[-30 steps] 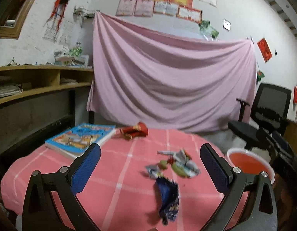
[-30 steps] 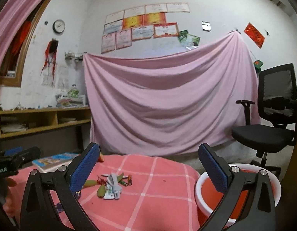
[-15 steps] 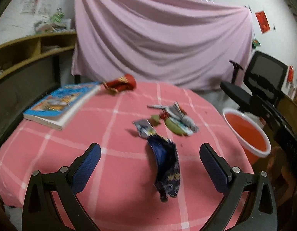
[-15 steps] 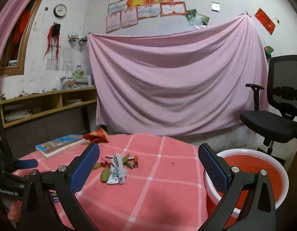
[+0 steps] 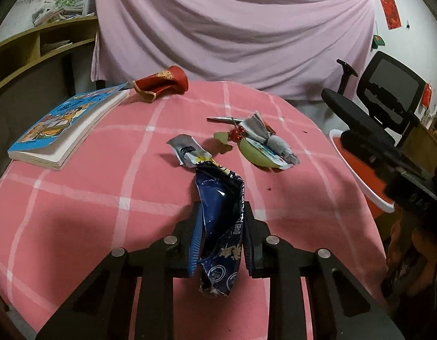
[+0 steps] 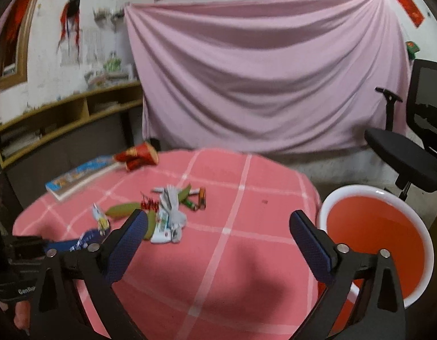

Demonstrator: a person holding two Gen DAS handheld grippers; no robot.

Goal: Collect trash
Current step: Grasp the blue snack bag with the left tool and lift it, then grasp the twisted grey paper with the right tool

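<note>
My left gripper is shut on a dark blue crumpled snack wrapper lying on the pink checked tablecloth. A silver wrapper touches its far end. A pile of small trash lies further right; it also shows in the right wrist view. My right gripper is open and empty above the table's right part, beside the red bin with a white rim. The blue wrapper also shows at the left in the right wrist view.
A picture book and a crushed red paper cup lie at the table's far left. A black office chair stands right of the bin. A pink sheet hangs behind. Wooden shelves line the left wall.
My left gripper has come down and forward over the blue wrapper and closed on it. My right gripper has moved forward over the table and tilted down, still open.
</note>
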